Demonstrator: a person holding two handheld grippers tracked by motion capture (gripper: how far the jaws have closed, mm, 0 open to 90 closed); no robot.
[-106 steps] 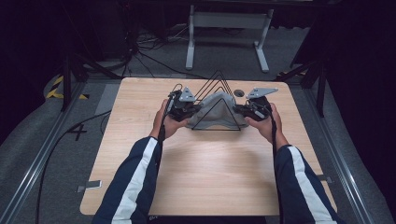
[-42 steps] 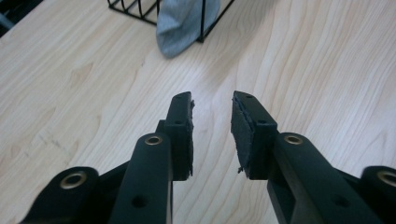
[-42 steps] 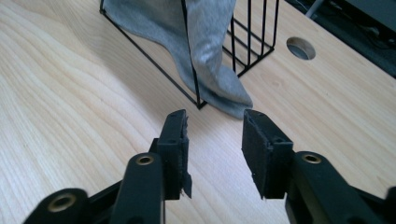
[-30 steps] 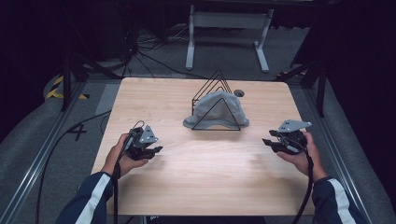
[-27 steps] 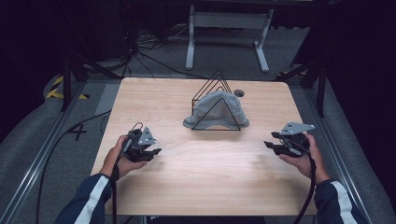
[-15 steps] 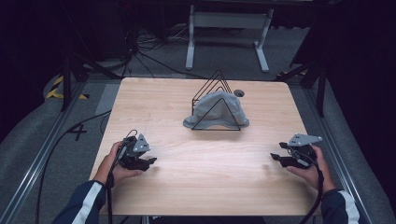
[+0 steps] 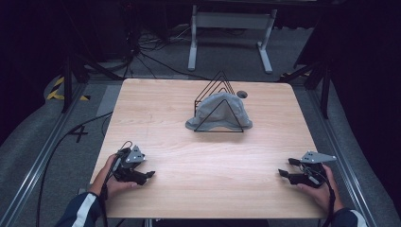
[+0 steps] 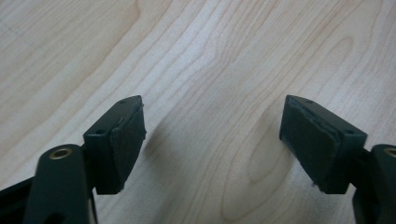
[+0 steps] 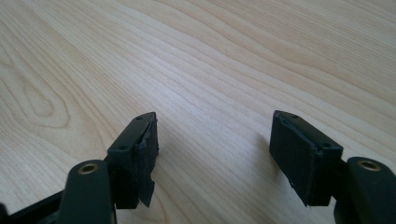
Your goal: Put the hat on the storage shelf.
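Note:
A grey cloth hat [image 7: 218, 111] is draped over a black wire rack [image 7: 216, 94] at the back middle of the wooden table [image 7: 208, 156]. My left gripper [image 7: 149, 174] lies low at the front left, far from the hat; its jaws have just been opening and stand open over bare wood [image 8: 212, 135]. My right gripper [image 7: 283, 172] sits at the front right edge, also far from the hat. Its jaws have just been opening too and hold nothing, with only table grain between the pads [image 9: 212, 140].
A small round hole [image 7: 242, 94] lies in the tabletop behind the rack. Cables and a white stand [image 7: 231, 21] are on the dark floor beyond the table. Metal rails run along both sides.
Both hands have pulled back from the hat on the rack to the table's front corners and sunk lower. Both pairs of jaws stand wider than before.

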